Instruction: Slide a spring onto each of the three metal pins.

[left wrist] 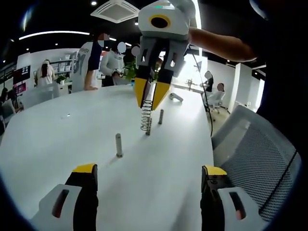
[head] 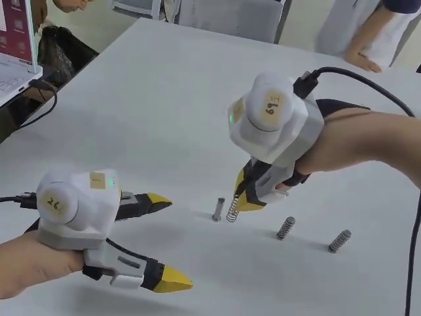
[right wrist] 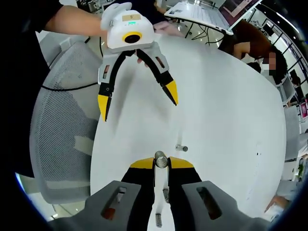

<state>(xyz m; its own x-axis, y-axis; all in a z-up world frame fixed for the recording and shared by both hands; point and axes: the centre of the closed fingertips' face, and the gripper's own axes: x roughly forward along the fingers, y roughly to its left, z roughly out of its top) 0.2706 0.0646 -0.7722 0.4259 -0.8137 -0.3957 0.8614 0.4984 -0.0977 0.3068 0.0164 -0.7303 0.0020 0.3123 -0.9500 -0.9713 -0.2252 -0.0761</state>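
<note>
A: Fingertips point(head: 253, 204) of the right gripper point(head: 240, 199) pinch the top coils of a thin coiled steel spring point(head: 231, 210), which hangs just beside the short bare grey metal pin point(head: 218, 209) on the white tabletop point(head: 164, 118), not yet over it.

B: And the left gripper point(head: 168, 242)?

A: Jaws spread wide, holding nothing, off to the pin's other side.

B: How will the spring handle?

A: Light and floppy, I'd judge. Held by its top, the free end can sway and miss the pin's tip; a gentle hold nearer the middle would steer it better. Squeeze hard and it may buckle or shoot out.

B: What does each view add?

A: The left gripper view gives the side profile: spring point(left wrist: 146, 117) dangling below the tips, pin point(left wrist: 118, 145) standing apart, nearer the camera. The right gripper view looks down on the spring point(right wrist: 161, 159) end-on, pin point(right wrist: 181, 147) offset to one side. The head view adds a second spring point(head: 285, 228) and a third spring point(head: 340, 241) standing further along, seemingly already on pins.
</note>
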